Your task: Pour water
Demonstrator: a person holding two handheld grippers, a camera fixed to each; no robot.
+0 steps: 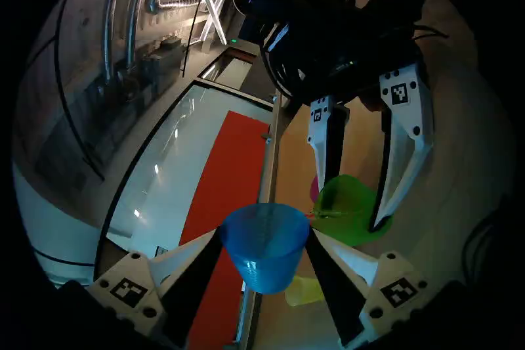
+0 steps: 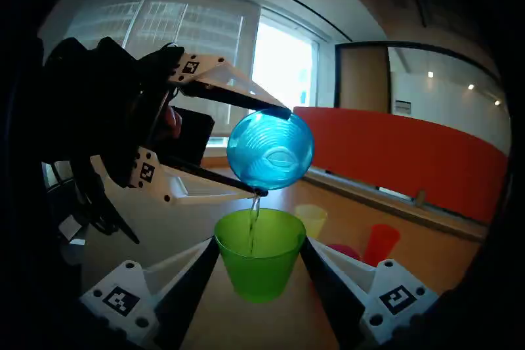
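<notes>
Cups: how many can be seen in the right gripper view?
5: blue cup pouring above, green cup below it, yellow cup, red cup and a half-hidden pink cup standing behind.

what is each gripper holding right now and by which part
Left gripper clamps the translucent blue plastic cup across its side walls, tipped to pour. Right gripper clamps the green plastic cup across its side walls, upright.

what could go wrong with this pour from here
1. The thin water stream runs off the lip of the translucent blue plastic cup, tipped steeply in the left gripper; tipping further might gush past the translucent green plastic cup.
2. Both cups are hand-held in grippers, the green one in the right gripper; a small drift could put water on the wooden table.
</notes>
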